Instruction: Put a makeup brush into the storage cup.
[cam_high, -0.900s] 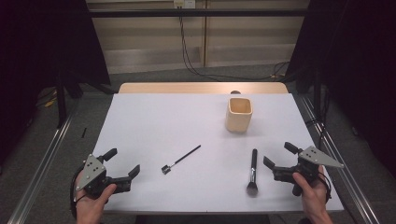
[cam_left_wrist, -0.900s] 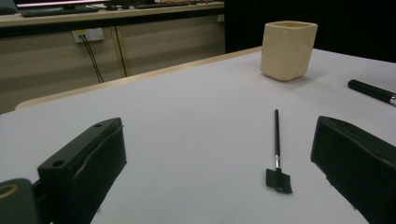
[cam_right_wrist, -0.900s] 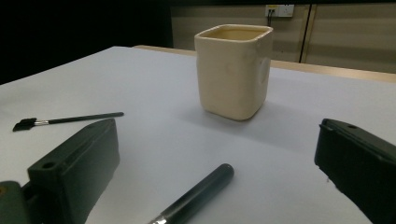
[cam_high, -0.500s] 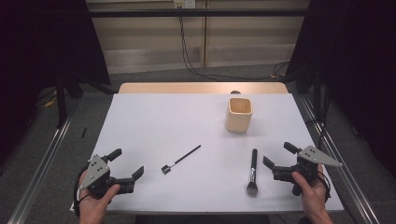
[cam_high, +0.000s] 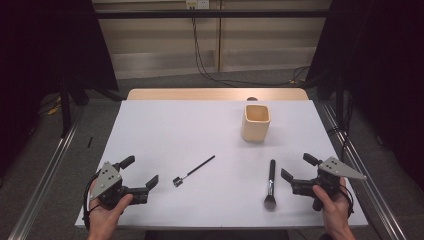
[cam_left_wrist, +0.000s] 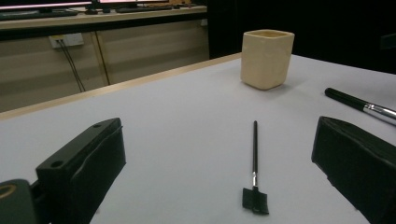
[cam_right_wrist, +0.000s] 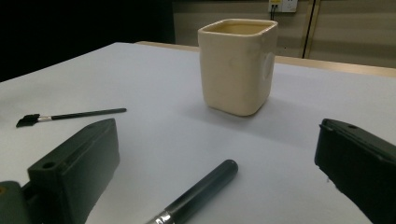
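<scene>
No readable text, label or number anywhere.

The thick brush (cam_right_wrist: 196, 193) is cut off by the bottom edge.

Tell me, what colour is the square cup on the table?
The square ceramic cup is cream, clearest in the right gripper view.

A thin black brush (cam_high: 194, 171) with a small flat head lies flat on the white surface (cam_high: 165, 125), lower middle of the high view, its head toward the lower left. A thicker brush (cam_high: 271, 183), black handle, silver ferrule, dark bristles at its lower end, lies nearly vertical at lower right. A cream square cup (cam_high: 256, 122) stands upright in the upper right, well apart from both.
</scene>
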